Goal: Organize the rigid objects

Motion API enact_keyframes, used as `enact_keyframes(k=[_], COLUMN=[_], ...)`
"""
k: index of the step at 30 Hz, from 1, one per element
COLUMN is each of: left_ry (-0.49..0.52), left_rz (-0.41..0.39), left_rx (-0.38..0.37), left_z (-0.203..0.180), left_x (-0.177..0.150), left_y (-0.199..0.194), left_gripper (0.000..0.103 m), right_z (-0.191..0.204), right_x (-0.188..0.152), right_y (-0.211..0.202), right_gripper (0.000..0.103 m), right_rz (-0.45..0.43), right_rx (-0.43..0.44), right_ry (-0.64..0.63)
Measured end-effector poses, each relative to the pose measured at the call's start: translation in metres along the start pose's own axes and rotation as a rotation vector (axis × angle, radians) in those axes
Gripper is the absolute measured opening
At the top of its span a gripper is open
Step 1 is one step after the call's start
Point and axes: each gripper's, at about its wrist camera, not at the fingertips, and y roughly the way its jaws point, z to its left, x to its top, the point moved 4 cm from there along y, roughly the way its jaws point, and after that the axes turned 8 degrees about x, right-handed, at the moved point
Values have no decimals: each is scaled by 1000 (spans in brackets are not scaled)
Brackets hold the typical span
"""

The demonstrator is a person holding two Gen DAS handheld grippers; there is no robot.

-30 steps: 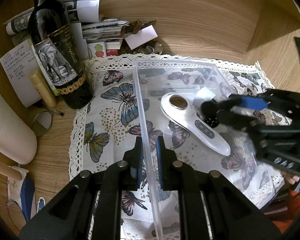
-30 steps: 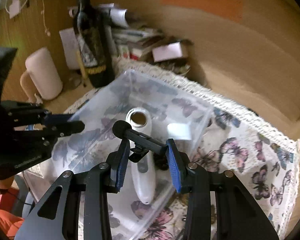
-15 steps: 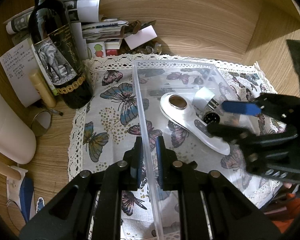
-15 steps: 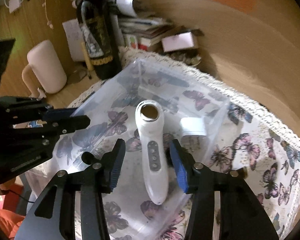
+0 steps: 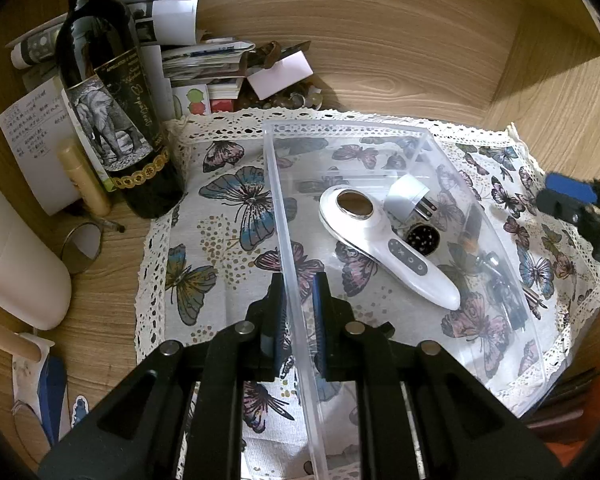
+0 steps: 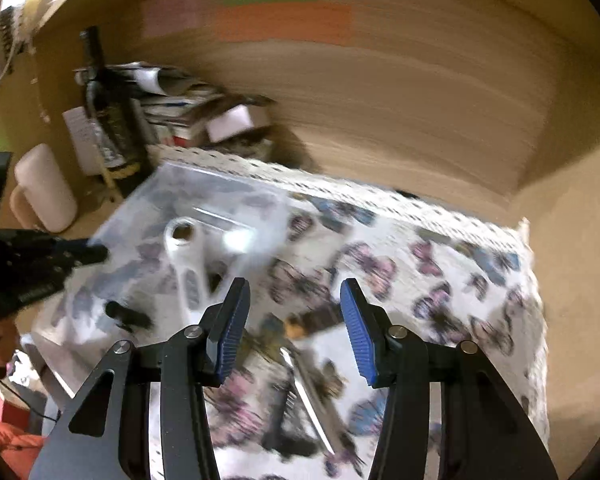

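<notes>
So the black clip-looking thing the right claw (image 6: 294, 332) was carrying a second ago is out of its grip now. It's lying in the clear bin (image 5: 278, 216), the dark shape near the bin's front-left corner in the right wrist view (image 6: 126, 314), though that view is blurry so I can't say much about it. The right claw is spread wide with nothing between its blue pads and has swung off over the butterfly cloth (image 5: 220, 216), to the right of the bin. Looks to me like it's heading for the next piece: there's a silvery blade-like thing (image 6: 306, 398) and some dark bits on the cloth right under it.

The left claw (image 5: 298, 326) hasn't budged, it's still pinched on the bin's left wall, steadying it.

Already in the bin: the white handheld device (image 5: 384, 240), a white plug adapter (image 5: 408, 196) and a small round black thing (image 5: 420, 236) just beside it. So one more item sorted, a few left outside.
</notes>
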Motion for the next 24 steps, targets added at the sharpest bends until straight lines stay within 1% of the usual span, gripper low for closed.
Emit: enact_keyframes(k=[4, 6, 11, 15, 16, 18, 19, 20, 24], left_ry=[-1, 0, -1, 0, 0, -1, -1, 0, 0], left_rz=[-1, -1, -1, 0, 0, 0, 0, 0, 0], left_rx=[0, 0, 0, 0, -1, -1, -1, 0, -1], left_z=[1, 1, 1, 1, 1, 1, 1, 1, 2], left_x=[0, -1, -1, -1, -1, -1, -1, -2, -2], left_y=[0, 0, 0, 0, 0, 0, 0, 1, 1], left_gripper=[13, 13, 13, 13, 13, 13, 13, 13, 13], right_z=[-17, -24, -35, -37, -37, -37, -38, -38, -42], right_x=[-23, -35, -65, -79, -80, -81, -79, -77, -70], right_y=[5, 11, 32, 49, 54, 56, 56, 56, 51], right_gripper=[44, 44, 44, 42, 38, 32, 20, 15, 14], right_rz=[51, 84, 172, 229, 239, 232, 230, 229, 199], right_rx=[-40, -42, -32, -3, -2, -16, -15, -13, -35], right_ry=[36, 56, 96, 111, 110, 105, 109, 112, 117])
